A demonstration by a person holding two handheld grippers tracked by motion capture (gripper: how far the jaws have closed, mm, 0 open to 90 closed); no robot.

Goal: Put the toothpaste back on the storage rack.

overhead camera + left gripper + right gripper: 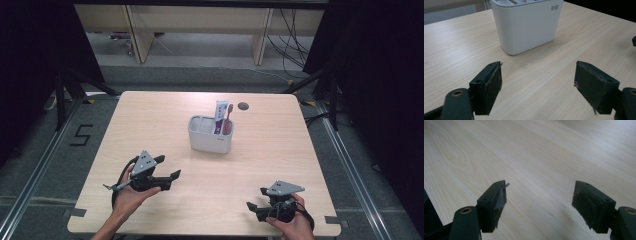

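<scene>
White holder [210,136] stands ahead of the open left hand-held gripper [167,171].

White holder [210,135], red toothbrush [228,120], white-and-purple tube [220,112], black tongs [169,168], pale wood-grain table [150,120].

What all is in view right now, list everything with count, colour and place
holder: one, white, two compartments, table centre
toothpaste: one, white and purple, upright in holder's right compartment
toothbrush: one, red, same compartment beside the tube
table: one, light wood, dark round hole at far edge
floor mark: one, black "5", left of table
left gripper: one, black, open, near left of table, aimed at holder
right gripper: one, black, open, near right edge
hands: two, one on each gripper
</scene>
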